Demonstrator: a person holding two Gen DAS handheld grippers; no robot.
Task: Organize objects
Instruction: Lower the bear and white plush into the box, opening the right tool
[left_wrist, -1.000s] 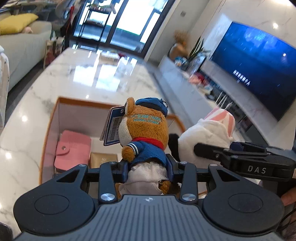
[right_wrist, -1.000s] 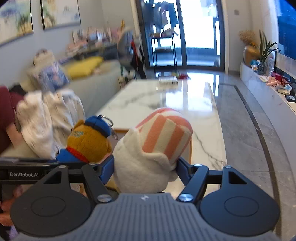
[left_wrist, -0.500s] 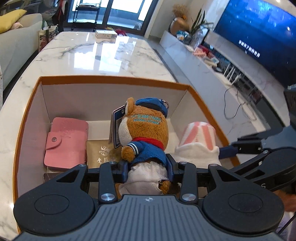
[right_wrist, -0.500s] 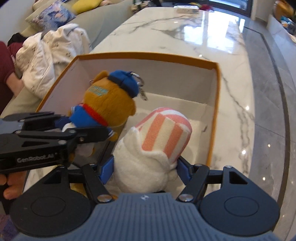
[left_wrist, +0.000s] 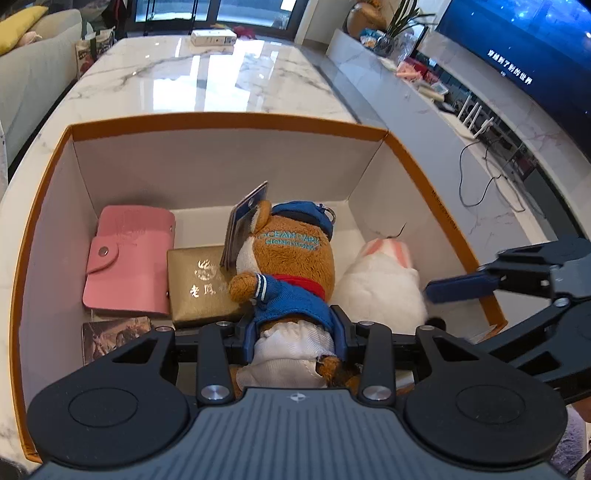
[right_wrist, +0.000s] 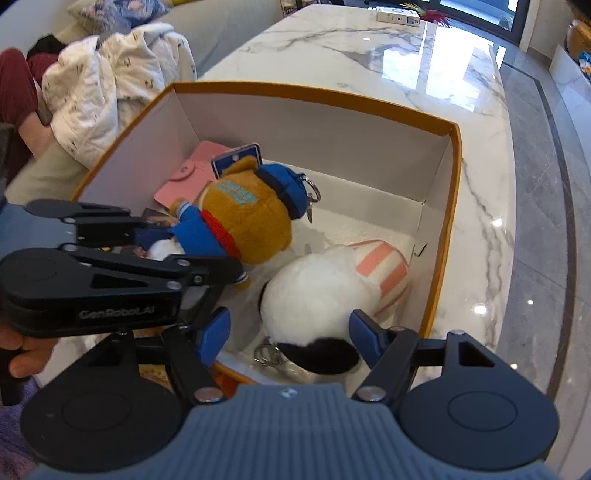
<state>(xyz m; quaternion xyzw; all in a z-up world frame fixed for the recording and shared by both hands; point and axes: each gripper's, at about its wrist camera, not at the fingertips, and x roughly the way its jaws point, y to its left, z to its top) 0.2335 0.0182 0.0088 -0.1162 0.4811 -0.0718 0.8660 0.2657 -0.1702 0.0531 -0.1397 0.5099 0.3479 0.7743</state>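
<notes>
A brown bear plush (left_wrist: 291, 258) in a blue cap and jacket is inside the orange-edged box (left_wrist: 229, 122). My left gripper (left_wrist: 293, 328) is shut on its lower body. The bear also shows in the right wrist view (right_wrist: 247, 218). A white plush with pink-striped end (right_wrist: 332, 288) lies on the box floor at the right, also in the left wrist view (left_wrist: 384, 280). My right gripper (right_wrist: 290, 332) is open, its fingers standing either side of the white plush without pressing it.
A pink wallet (left_wrist: 129, 258), a gold booklet (left_wrist: 199, 284) and a dark card (left_wrist: 110, 336) lie in the box's left half. The box sits on a marble table (left_wrist: 207, 77). A sofa with a white blanket (right_wrist: 107, 85) is at the left.
Both grippers have lowered the plushes into the box. My right gripper has opened and let go of the white plush, which now lies on the box floor.
</notes>
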